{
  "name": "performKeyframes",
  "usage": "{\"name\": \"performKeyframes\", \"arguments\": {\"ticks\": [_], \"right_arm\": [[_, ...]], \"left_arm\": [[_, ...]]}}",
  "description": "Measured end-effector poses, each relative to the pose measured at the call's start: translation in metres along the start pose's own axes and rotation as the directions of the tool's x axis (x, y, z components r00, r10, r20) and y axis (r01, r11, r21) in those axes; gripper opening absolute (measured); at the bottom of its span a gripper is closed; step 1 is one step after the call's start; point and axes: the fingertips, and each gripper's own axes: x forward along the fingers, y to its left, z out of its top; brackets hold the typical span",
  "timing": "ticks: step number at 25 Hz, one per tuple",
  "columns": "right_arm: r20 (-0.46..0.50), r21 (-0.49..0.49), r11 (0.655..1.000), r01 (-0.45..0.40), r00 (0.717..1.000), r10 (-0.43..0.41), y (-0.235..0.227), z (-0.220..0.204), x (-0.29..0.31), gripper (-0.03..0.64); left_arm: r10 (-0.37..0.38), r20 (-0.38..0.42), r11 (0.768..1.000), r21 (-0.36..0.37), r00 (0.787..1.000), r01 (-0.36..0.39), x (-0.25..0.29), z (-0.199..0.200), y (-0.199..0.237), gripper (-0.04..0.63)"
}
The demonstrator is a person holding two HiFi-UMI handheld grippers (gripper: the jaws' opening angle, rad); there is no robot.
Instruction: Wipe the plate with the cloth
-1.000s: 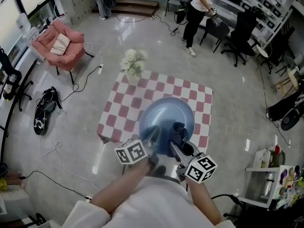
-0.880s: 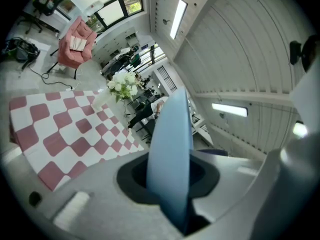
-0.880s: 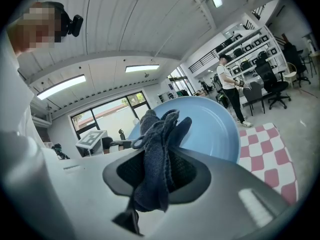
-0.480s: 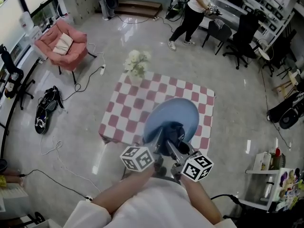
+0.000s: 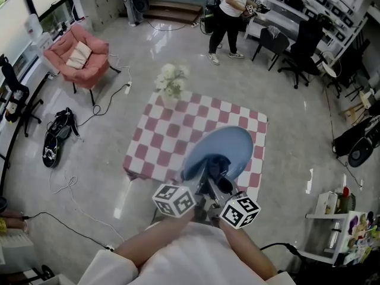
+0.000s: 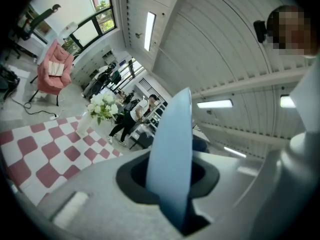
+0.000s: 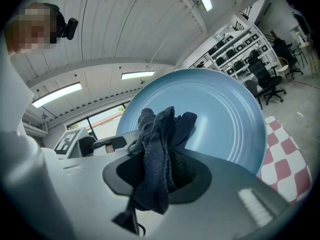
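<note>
The checkered surface (image 5: 161,136) lies beneath the blue plate (image 7: 225,119), which is held tilted above the surface's near side. The left gripper (image 6: 172,184) has its jaws pinched on the plate's rim, seen edge-on. The right gripper (image 7: 155,171) has its jaws clamped on the dark cloth (image 7: 159,134), bunched against the plate's face. White flowers (image 5: 169,79) stand at the surface's far corner.
</note>
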Motion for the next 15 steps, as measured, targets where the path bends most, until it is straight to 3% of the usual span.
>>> {"name": "performKeyframes", "arguments": {"ticks": [7, 15], "right_arm": [[-0.049, -0.110, 0.993, 0.047, 0.997, -0.052, -0.003, -0.008, 0.001, 0.123], [-0.078, -0.135, 0.983, 0.122, 0.988, -0.133, -0.020, -0.012, -0.002, 0.124]], "left_arm": [[0.004, -0.015, 0.999, -0.032, 1.000, -0.004, -0.006, -0.002, 0.008, 0.074], [0.010, -0.033, 0.999, -0.037, 0.999, -0.011, -0.011, 0.001, 0.018, 0.072]]}}
